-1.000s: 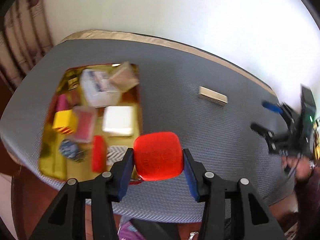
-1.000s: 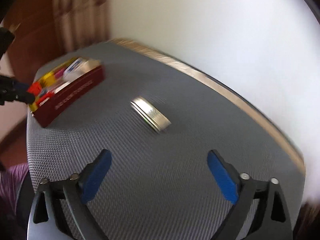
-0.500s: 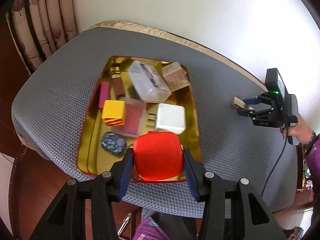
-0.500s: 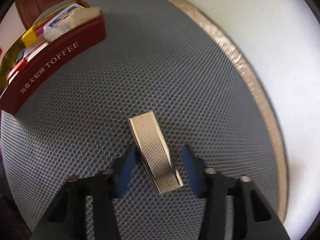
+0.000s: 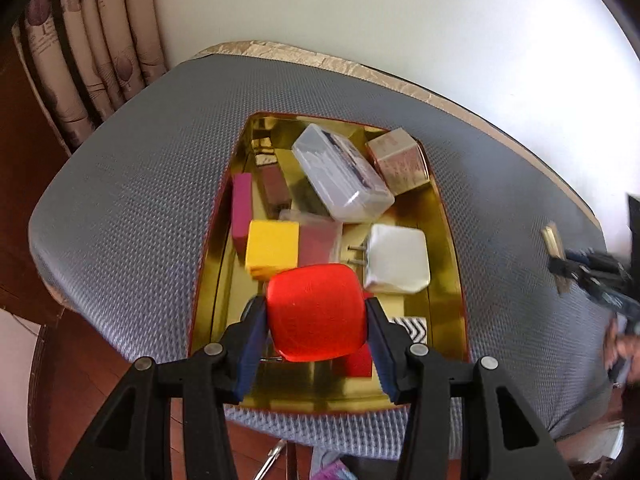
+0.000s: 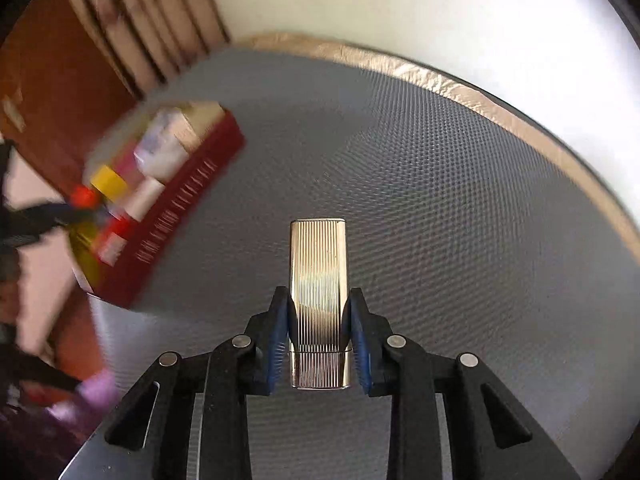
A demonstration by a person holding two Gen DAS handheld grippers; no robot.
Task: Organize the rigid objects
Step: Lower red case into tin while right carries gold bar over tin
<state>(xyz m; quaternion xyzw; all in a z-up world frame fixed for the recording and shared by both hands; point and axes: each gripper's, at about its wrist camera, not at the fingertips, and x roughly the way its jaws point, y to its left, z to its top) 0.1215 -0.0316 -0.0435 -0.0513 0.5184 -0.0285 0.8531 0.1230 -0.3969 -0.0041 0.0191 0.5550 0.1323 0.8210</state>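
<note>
My left gripper (image 5: 314, 306) is shut on a red rounded block (image 5: 320, 320), held low over the near end of a gold-lined red tin (image 5: 450, 224). In the right wrist view a ribbed gold lighter (image 6: 318, 256) lies lengthwise between the blue pads of my right gripper (image 6: 319, 296). Those jaws are closing and the pads touch both long sides. The left wrist view shows the lighter (image 5: 554, 240) and the right gripper (image 5: 592, 272) blurred at the far right. The tin (image 6: 180, 208) appears blurred at the left of the right wrist view.
Inside the tin lie a yellow cube (image 5: 272, 248), a white plug charger (image 5: 398, 260), a clear plastic box (image 5: 340, 172), a gold box (image 5: 398, 160), a magenta bar (image 5: 241, 208) and a red block (image 5: 358, 362). A grey mesh cover (image 6: 440, 200) spreads over the table. Curtain (image 5: 100, 40) stands at the back left.
My left gripper carried the red block from the table's near edge to above the tin. My right gripper dropped onto the lighter, and its jaws went from wide to closing on it.
</note>
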